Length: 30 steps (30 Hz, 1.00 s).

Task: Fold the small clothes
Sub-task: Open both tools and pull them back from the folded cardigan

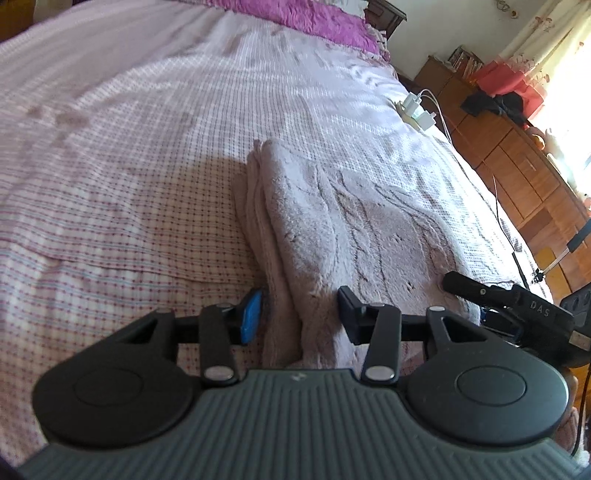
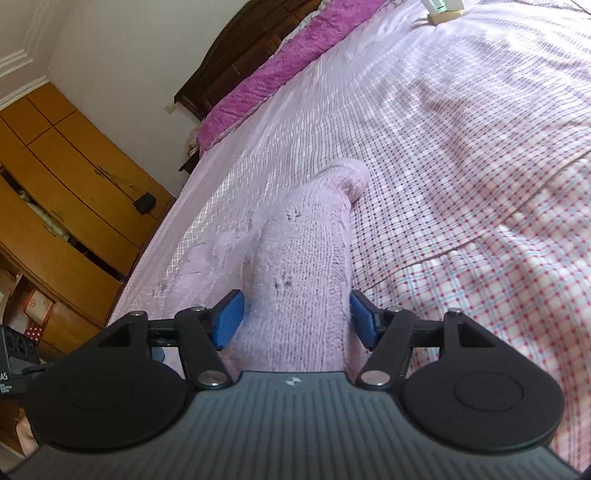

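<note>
Tongs come first, low over the bed. The left tongs (image 1: 301, 317) are spread wide, with one blue pad (image 1: 251, 317) on each side of the near end of the pink sweater (image 1: 332, 221). The pads do not squeeze the cloth, so these tongs hold nothing. They point straight ahead, along the sweater.

The right tongs (image 2: 295, 319) are wide open too. Their blue pads (image 2: 229, 319) sit just beside a knitted sleeve (image 2: 306, 251), one on each side, and do not pinch it. In the left view, the black body of the right tongs (image 1: 517, 306) shows at the right edge, close to the sweater's near corner.

The sweater lies folded flat on the bed (image 1: 110, 166). Its long side runs away from the tongs, toward the head of the bed. Its left edge shows stacked layers. The sleeve also runs away from the tongs, and its far end (image 2: 354, 177) is rolled up.

Farther off, white chargers (image 1: 417, 107) with cords lie near the bed's right edge. A purple blanket (image 1: 314, 18) lies across the far end. Wooden cabinets (image 1: 517, 147) stand beside the bed.
</note>
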Available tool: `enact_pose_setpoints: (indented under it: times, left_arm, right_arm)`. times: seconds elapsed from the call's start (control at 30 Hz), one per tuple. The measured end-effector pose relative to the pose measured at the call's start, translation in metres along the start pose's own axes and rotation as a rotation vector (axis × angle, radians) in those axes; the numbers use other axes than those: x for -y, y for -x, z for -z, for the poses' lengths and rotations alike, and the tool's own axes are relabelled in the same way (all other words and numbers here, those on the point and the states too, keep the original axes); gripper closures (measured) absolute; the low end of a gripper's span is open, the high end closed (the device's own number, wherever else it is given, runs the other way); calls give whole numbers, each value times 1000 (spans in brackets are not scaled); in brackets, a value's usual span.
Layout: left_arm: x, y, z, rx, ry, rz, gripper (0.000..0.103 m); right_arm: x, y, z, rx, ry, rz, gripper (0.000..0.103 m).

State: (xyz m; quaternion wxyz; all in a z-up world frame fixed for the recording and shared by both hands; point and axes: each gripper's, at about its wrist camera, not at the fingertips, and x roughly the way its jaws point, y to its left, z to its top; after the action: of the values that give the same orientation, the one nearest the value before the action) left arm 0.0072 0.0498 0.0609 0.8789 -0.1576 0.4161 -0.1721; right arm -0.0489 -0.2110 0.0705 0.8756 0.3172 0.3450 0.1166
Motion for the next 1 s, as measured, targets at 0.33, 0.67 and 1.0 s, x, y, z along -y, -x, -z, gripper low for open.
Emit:
enact_pose_setpoints:
  times: [0.33, 0.67, 1.0]
  left_arm:
    - [17, 22, 26, 55, -30, -66, 40]
    - [29, 23, 55, 39, -66, -144, 38]
    - [51, 6, 79, -14, -132, -244, 38]
  right_arm:
    - [-20, 44, 16, 72, 121, 39, 26]
    - [-53, 57, 57, 63, 342, 117, 21]
    - [-62, 41, 85, -12, 371, 185, 17]
